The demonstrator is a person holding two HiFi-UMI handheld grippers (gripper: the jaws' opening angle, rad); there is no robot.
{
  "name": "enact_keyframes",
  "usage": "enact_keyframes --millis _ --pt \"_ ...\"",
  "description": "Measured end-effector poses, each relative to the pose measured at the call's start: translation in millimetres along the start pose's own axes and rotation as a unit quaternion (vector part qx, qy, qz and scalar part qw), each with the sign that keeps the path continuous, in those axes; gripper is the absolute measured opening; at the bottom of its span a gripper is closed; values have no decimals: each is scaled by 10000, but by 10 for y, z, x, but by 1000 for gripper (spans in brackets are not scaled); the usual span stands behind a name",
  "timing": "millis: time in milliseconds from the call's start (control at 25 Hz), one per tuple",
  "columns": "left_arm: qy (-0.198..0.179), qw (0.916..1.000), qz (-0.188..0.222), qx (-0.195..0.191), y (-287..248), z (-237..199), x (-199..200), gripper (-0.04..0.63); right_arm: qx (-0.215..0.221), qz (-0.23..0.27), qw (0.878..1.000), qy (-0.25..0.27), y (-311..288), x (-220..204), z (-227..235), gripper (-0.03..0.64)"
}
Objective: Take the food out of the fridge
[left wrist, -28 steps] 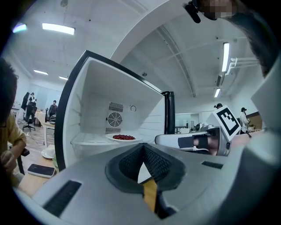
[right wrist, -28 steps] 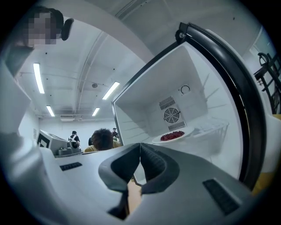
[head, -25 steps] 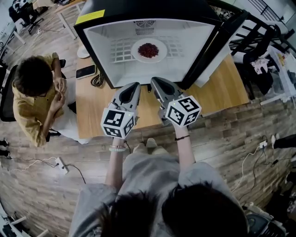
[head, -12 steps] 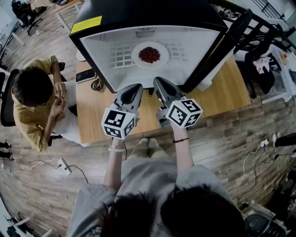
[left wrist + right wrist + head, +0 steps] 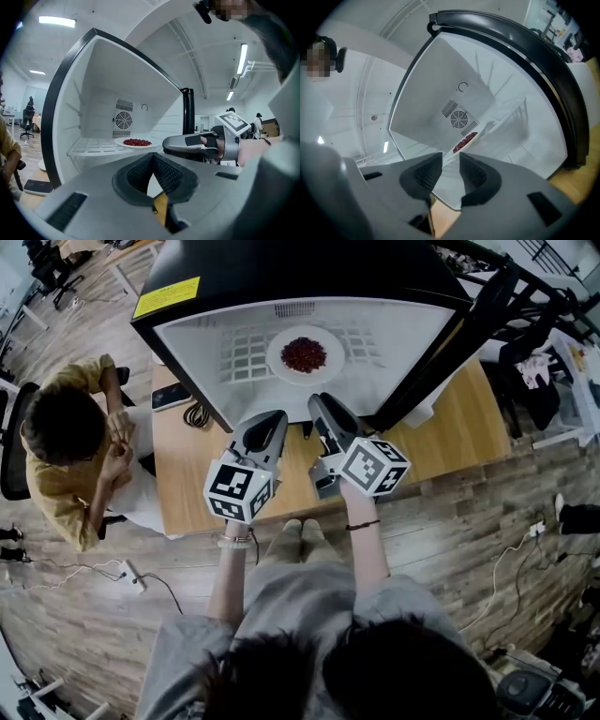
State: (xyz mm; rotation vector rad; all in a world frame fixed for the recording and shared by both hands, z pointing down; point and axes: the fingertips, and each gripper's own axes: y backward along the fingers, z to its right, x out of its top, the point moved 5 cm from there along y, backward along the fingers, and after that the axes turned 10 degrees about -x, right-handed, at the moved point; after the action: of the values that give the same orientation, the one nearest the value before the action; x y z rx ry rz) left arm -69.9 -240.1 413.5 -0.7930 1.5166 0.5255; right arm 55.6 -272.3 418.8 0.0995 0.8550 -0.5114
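On the desk (image 5: 450,423) in front of you the fridge (image 5: 300,263) stands with its door (image 5: 455,338) swung open to your right. Inside, the food (image 5: 302,352), a heap of small red pieces, lies on a white plate (image 5: 275,357). The plate sits on the white grid shelf (image 5: 242,352), near its middle, with the round fan (image 5: 123,120) on the back wall above it.

Your left claw (image 5: 274,416) and right claw (image 5: 319,402) are side by side just outside the fridge's front opening. Both point in toward the plate and are well short of it. Your left claw's jaws are closed together at the tips with nothing between them. Your right claw's jaws have just been opening and now stand apart, also with nothing between them; through the gap you see the shelf and the plate's edge beyond. That claw is rolled to one side, so the fridge looks tilted in the right gripper view. In the left gripper view the right claw shows at the right, about level with the plate.

To your left a person (image 5: 66,432) in a yellow shirt sits beside the desk, and a phone (image 5: 173,395) lies on the desk beside the fridge
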Motion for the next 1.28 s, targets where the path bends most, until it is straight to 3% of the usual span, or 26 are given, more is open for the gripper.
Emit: enact_keyframes --millis 240,680,1280 --pt "-17 10000 13 93 -24 -102 15 8 -47 -24 9947 -1029 -131 -3 104 164" --pt "-16 9998 -79 177 -60 -238 -16 8 204 -5 9578 -2866 -346 11 172 167" --pt "-86 9997 -82 213 -75 -326 24 8 87 -105 9257 -3781 -462 -49 267 69"
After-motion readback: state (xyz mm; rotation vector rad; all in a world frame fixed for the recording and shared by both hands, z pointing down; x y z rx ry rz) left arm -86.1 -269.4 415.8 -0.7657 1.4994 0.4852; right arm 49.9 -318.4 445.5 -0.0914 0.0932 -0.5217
